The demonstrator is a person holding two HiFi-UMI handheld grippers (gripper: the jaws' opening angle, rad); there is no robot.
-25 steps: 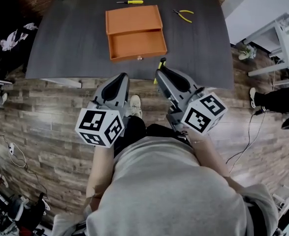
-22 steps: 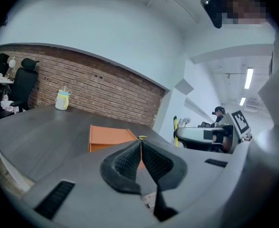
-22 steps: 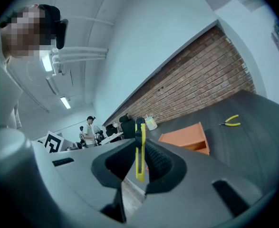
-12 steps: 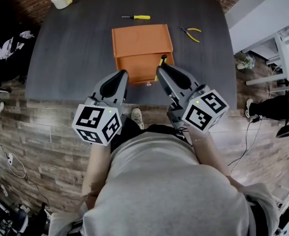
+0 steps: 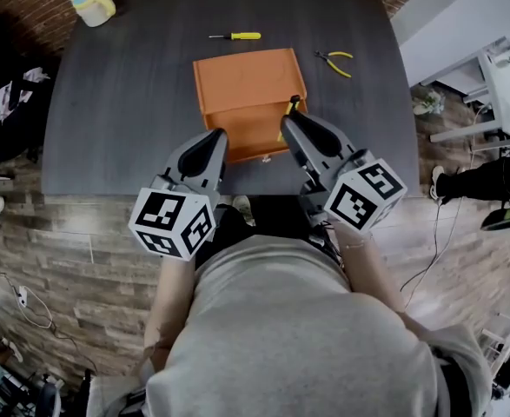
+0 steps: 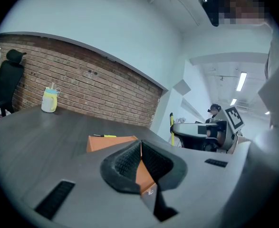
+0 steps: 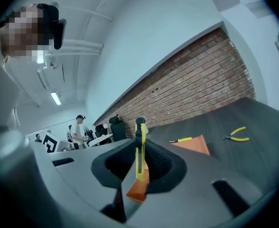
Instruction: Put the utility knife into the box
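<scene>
My right gripper (image 5: 291, 118) is shut on the yellow and black utility knife (image 5: 288, 108), which stands upright between its pads (image 7: 151, 161). In the right gripper view the knife (image 7: 139, 148) rises above the jaws. The orange box (image 5: 248, 81) sits mid-table, its open lower tray facing me. The right gripper's tip hangs over the tray's right front corner. My left gripper (image 5: 215, 135) is shut and empty, level with the box's front left. The box (image 6: 110, 142) shows beyond the left gripper (image 6: 140, 147) in its own view.
A yellow-handled screwdriver (image 5: 235, 36) lies behind the box and yellow pliers (image 5: 335, 59) lie to its back right. A cup (image 5: 93, 4) stands at the table's (image 5: 107, 146) far left corner. White furniture and cables are on the floor at right.
Both grippers have come forward from over the floor, past the table's near edge, up to the box's front. The knife has stayed in the right gripper.
</scene>
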